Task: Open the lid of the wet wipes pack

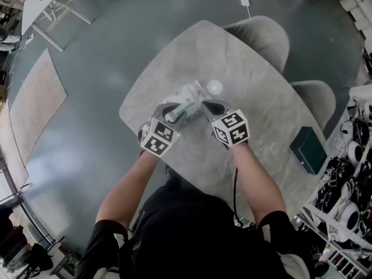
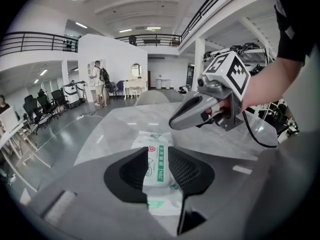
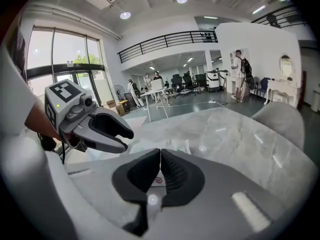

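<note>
The wet wipes pack, white with green print, lies flat on the grey marble table with its lid down. My left gripper is at the pack's near left end. In the left gripper view its jaws stand apart around the pack, and the pads do not visibly press on it. My right gripper hovers at the pack's right side, its jaws together with nothing gripped. The right gripper view shows only a sliver of the pack below the closed jaws, with the left gripper just to the left.
A dark green box lies near the table's right edge. Two grey chairs stand at the far side. A rack of headsets is on the right, with a mat on the floor at left.
</note>
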`<control>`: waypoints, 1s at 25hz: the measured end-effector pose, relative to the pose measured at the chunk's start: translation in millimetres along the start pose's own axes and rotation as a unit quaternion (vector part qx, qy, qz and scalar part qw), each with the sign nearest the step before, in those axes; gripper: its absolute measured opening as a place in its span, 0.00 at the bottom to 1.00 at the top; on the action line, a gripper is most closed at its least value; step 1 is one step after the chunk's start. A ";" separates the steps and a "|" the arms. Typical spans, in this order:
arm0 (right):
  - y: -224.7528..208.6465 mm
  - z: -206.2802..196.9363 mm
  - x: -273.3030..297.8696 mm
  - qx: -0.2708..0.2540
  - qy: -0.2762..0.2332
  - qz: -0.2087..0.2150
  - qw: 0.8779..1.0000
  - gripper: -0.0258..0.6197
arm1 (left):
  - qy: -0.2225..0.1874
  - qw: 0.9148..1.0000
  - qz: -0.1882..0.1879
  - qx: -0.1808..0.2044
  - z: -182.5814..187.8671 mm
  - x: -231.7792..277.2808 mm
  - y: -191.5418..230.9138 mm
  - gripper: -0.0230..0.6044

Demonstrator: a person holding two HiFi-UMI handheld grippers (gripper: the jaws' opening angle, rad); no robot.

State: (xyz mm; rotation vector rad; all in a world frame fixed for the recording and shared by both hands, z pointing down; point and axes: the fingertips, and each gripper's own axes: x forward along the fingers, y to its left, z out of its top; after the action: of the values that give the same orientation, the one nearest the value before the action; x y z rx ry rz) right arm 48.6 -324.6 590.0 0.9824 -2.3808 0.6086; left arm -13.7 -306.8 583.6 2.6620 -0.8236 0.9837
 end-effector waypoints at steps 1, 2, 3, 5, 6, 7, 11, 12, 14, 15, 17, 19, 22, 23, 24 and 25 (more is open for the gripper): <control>-4.4 -2.8 4.9 -0.001 0.005 0.000 1.000 0.04 | 0.006 1.000 -0.002 0.007 -1.2 4.8 -0.3 0.22; -8.2 -5.9 9.7 -0.001 0.010 0.000 1.000 0.04 | 0.012 1.000 -0.003 0.013 -2.8 9.0 -0.7 0.23; -11.2 -9.1 14.3 -0.002 0.015 0.001 1.000 0.04 | 0.018 1.000 -0.005 0.019 -4.7 12.7 -1.2 0.24; -14.5 -15.8 22.9 -0.008 0.027 0.005 1.000 0.05 | 0.030 0.999 -0.008 0.029 -9.4 19.0 -2.4 0.27; -15.1 -19.7 27.0 -0.012 0.034 0.008 0.999 0.05 | 0.036 0.999 -0.009 0.032 -12.2 21.6 -3.0 0.28; -15.3 -23.8 30.8 -0.016 0.042 0.011 0.999 0.08 | 0.042 0.998 -0.010 0.036 -15.0 24.0 -3.5 0.30; -15.9 -35.0 39.2 -0.022 0.065 0.016 0.998 0.13 | 0.064 0.997 -0.010 0.053 -24.8 32.9 -4.7 0.32; -16.0 -36.5 40.2 -0.025 0.069 0.015 0.997 0.13 | 0.067 0.996 -0.009 0.057 -26.6 34.8 -4.8 0.32; -15.9 -39.9 42.4 -0.033 0.079 0.014 0.996 0.13 | 0.075 0.995 -0.006 0.068 -29.7 37.8 -4.9 0.33; -15.9 -41.7 43.6 -0.035 0.082 0.014 0.996 0.13 | 0.078 0.994 -0.004 0.074 -31.0 39.0 -5.3 0.33; -16.9 -44.6 45.1 -0.029 0.083 0.016 0.996 0.13 | 0.084 0.992 0.001 0.089 -32.2 41.3 -7.0 0.34; -18.4 -46.1 44.5 -0.019 0.080 0.019 0.996 0.13 | 0.090 0.990 0.006 0.105 -32.6 44.1 -9.4 0.35; -18.9 -46.6 45.3 -0.010 0.078 0.015 0.997 0.12 | 0.099 0.987 0.015 0.127 -33.8 47.6 -10.0 0.36; -18.6 -47.0 46.3 -0.007 0.077 0.013 0.997 0.12 | 0.101 0.985 0.018 0.135 -34.6 48.4 -9.9 0.36; -18.2 -47.5 47.1 -0.003 0.077 0.011 0.997 0.12 | 0.104 0.984 0.020 0.143 -35.3 49.0 -10.2 0.36; -17.9 -48.0 47.6 0.000 0.076 0.010 0.997 0.11 | 0.106 0.983 0.021 0.150 -35.7 49.7 -10.6 0.36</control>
State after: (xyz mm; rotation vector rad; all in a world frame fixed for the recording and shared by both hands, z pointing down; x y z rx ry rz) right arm 45.1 -333.6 659.2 0.8810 -2.2588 0.6671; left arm 4.0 -307.1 643.1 2.7211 -0.7382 1.4783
